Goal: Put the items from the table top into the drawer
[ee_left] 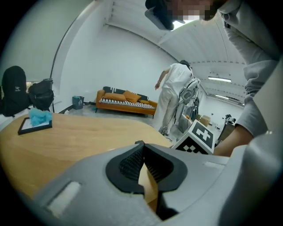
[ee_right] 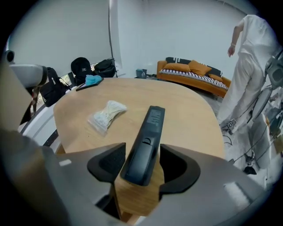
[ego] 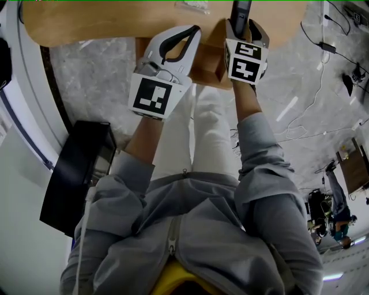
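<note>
A black remote (ee_right: pixel 148 141) lies lengthwise between the jaws of my right gripper (ee_right: pixel 141 164), which stands open, with a gap showing beside the right pad. In the head view that gripper (ego: pixel 241 23) is at the edge of the round wooden table (ego: pixel 115 23), with the remote (ego: pixel 240 10) poking forward over it. The open wooden drawer (ego: pixel 209 68) hangs under the table edge between my two grippers. My left gripper (ee_left: pixel 140 145) is shut, its pads meeting at the tips with nothing seen between them. A clear bag of white ties (ee_right: pixel 106 115) lies on the table.
A blue cloth on a black frame (ee_left: pixel 37 120) sits at the table's far side, with black bags (ee_right: pixel 82 66) beyond it. A person in white (ee_left: pixel 173 99) stands by an orange sofa (ee_left: pixel 126 100). A black box (ego: pixel 81 173) stands on the floor at my left.
</note>
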